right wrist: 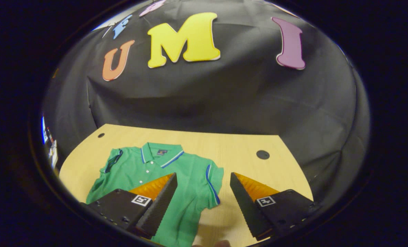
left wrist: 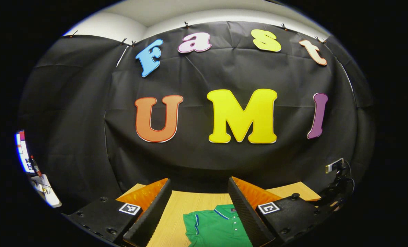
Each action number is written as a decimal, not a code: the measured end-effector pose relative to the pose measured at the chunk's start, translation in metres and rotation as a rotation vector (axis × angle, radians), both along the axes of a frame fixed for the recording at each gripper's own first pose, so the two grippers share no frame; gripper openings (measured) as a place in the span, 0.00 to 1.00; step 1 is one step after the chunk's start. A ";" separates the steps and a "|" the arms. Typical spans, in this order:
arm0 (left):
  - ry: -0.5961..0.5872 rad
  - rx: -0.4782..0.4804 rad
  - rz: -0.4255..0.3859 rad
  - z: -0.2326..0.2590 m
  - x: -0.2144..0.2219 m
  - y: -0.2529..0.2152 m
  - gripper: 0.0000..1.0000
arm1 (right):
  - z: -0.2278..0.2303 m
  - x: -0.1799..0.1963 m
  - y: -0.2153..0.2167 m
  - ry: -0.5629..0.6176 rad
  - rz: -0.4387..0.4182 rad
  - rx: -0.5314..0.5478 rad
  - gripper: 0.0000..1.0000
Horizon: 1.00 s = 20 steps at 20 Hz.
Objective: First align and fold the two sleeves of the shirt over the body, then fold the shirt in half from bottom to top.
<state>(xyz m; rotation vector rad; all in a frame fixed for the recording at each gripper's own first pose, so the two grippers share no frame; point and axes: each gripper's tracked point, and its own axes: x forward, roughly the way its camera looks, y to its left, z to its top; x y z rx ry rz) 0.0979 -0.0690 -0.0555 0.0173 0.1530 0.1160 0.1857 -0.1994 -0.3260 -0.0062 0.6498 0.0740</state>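
The green polo shirt (right wrist: pixel 155 175) lies flat and face up on the desk (right wrist: pixel 224 144), collar (right wrist: pixel 161 154) toward the booth wall, buttons showing down the placket. In the right gripper view both short sleeves look spread out to the sides: the sleeve w/ the blue stripe (right wrist: pixel 212 181) sticks out past the body toward the bare desk, and the opposite sleeve (right wrist: pixel 113 161) lies out on the far side of the collar. So, judging by that, no sleeve fold is done yet; both sleeve folds and the bottom-to-top fold are all left, i.e. the task looks to be at its very start. The shirt's hem is cut off at the lower edge, so can't tell how the bottom lies. The right gripper (right wrist: pixel 204 202) hangs above the desk, near the striped sleeve, tilted down at the shirt; its jaws are spread wide w/ nothing between them, one over the shirt body, the other over bare desk beside the sleeve. Not touching cloth as far as I can tell. The left gripper (left wrist: pixel 198 206) is held more level, aimed at the wall rather than down, w/ the shirt's collar end (left wrist: pixel 221 223) low between its fingers; jaws also wide apart and empty, well off the shirt. A dark round hole (right wrist: pixel 263 154) sits in the desk beyond the striped sleeve.
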 end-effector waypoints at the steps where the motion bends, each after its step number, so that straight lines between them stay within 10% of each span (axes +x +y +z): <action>1: 0.006 0.000 0.003 -0.003 0.003 0.000 1.00 | -0.014 0.003 -0.004 0.030 0.002 -0.003 0.96; 7: 0.050 0.026 0.025 -0.013 0.003 -0.001 1.00 | -0.078 0.015 -0.017 0.152 0.003 0.017 0.91; 12: 0.088 0.024 0.020 -0.025 0.007 -0.005 1.00 | -0.103 0.017 -0.012 0.223 -0.014 0.082 0.49; 16: 0.098 0.033 0.008 -0.026 0.008 -0.009 1.00 | -0.110 0.016 -0.014 0.252 -0.010 0.074 0.49; 18: 0.098 0.038 0.007 -0.026 0.008 -0.008 1.00 | -0.115 0.016 -0.012 0.257 -0.016 0.087 0.06; 20: 0.100 0.036 0.010 -0.026 0.008 -0.007 1.00 | -0.114 0.017 -0.008 0.275 -0.021 0.127 0.00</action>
